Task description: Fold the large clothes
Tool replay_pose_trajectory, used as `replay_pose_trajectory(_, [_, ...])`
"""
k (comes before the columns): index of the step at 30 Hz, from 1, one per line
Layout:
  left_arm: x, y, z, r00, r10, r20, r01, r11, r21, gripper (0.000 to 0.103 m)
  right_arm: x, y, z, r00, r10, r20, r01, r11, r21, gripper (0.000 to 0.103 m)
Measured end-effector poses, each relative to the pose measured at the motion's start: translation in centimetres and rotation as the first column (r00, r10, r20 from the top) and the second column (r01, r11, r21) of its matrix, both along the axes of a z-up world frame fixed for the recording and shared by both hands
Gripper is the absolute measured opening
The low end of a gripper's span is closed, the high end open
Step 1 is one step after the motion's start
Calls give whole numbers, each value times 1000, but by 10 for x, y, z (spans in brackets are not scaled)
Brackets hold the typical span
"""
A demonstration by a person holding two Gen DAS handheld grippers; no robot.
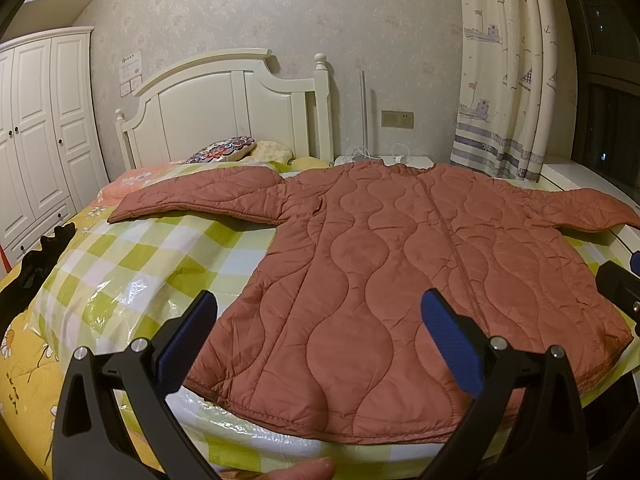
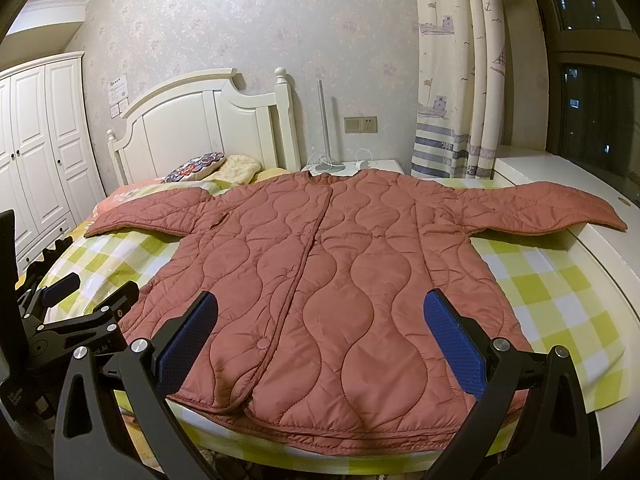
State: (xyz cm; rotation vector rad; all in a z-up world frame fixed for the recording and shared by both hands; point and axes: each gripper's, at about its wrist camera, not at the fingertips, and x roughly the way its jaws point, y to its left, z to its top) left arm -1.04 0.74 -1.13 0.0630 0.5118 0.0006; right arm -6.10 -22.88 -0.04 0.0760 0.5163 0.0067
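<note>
Left wrist view first: the left gripper (image 1: 318, 334) hovers at the foot of the bed (image 1: 132, 256), jaws spread wide and holding nothing. Beyond it the rust quilted jacket (image 1: 400, 280) lies flat, front up, hem nearest the camera, both sleeves thrown out sideways. The left sleeve (image 1: 192, 200) rests on the green checked cover, well apart from the jaws. A patterned cushion (image 1: 224, 149) sits up by the white headboard (image 1: 224, 108).

Over to the right wrist view: the right gripper (image 2: 320, 338) mirrors it, jaws wide apart, empty, poised just above the hem (image 2: 340, 432). The right sleeve (image 2: 540, 210) stretches out past the bed edge onto a white ledge (image 2: 592, 248). The snap placket (image 2: 304, 264) runs straight up the middle.

My read: spreading looks done, folding not yet begun. The next move calls for each gripper to travel out to a sleeve or side edge, pinch the padded fabric, and bring it in across the body.
</note>
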Motion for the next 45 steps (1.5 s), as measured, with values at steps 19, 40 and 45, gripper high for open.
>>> replay_pose_trajectory(19, [14,3,-12,998,8,-55,-8,1000,5,101,10,-7,-13,999,-8,-53,10,1000,21,99])
replay_pose_trajectory(40, [238,5,-49,956,-39,-290,87,984,155,101,152,-190,-53,893,-316,-321,387,903,188,99])
replay_pose_trajectory(45, [259,-12,-69,945,-103,-311,143,984,107,101,158,-288,-60,824,-464,-325,561,748,355,99])
